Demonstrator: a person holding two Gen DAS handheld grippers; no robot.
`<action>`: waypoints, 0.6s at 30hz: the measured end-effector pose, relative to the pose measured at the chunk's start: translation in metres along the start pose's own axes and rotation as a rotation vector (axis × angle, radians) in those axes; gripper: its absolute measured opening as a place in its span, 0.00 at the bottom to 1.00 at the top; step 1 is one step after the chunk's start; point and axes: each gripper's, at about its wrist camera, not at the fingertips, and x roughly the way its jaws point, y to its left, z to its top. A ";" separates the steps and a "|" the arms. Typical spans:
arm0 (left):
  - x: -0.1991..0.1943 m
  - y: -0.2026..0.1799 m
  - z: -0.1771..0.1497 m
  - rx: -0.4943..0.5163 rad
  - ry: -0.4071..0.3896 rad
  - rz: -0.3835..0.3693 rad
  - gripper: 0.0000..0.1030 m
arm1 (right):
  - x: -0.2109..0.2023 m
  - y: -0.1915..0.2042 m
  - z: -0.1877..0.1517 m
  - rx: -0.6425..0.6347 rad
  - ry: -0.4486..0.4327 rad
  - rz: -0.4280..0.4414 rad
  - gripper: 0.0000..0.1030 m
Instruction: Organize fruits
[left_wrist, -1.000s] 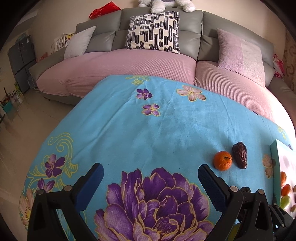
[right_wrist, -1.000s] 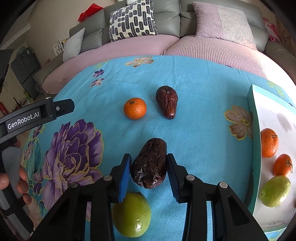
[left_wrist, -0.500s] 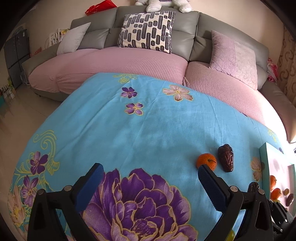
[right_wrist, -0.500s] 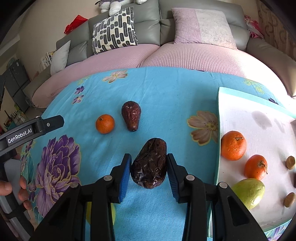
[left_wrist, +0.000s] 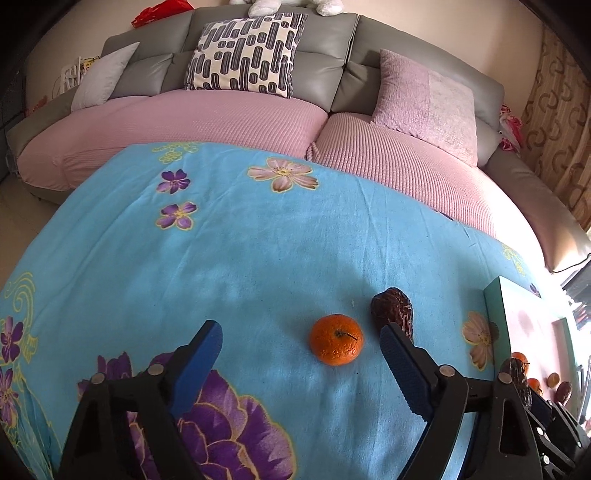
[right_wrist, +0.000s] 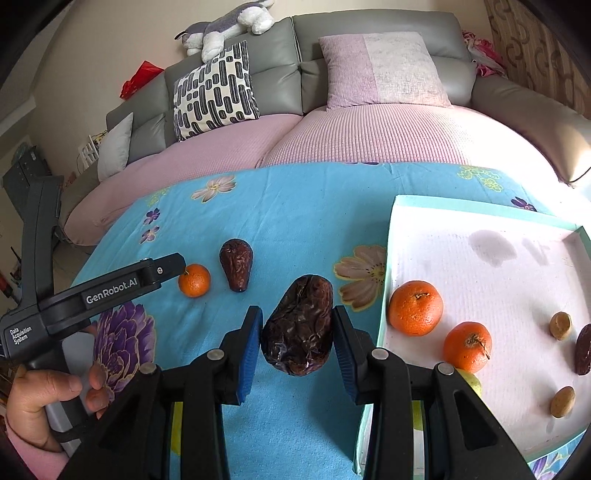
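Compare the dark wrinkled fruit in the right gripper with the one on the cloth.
The held fruit is clamped between the right gripper pads; the loose fruit lies free on the blue cloth beside an orange. The held fruit points away, the loose one toward the camera. Both are dark brown, wrinkled and pear-shaped.

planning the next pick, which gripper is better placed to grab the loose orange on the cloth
Left. The left gripper is open and empty with the loose orange just ahead between its fingers. The right gripper is shut on a dark wrinkled fruit near the tray.
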 end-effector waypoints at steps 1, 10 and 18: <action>0.002 -0.002 0.000 0.004 0.002 -0.009 0.80 | 0.000 0.000 0.001 0.004 0.001 0.000 0.39; 0.017 -0.013 -0.004 0.024 0.044 -0.034 0.50 | -0.005 -0.009 0.001 0.029 -0.008 -0.002 0.39; 0.022 -0.019 -0.006 0.036 0.060 -0.050 0.37 | -0.006 -0.014 0.001 0.050 -0.004 -0.010 0.39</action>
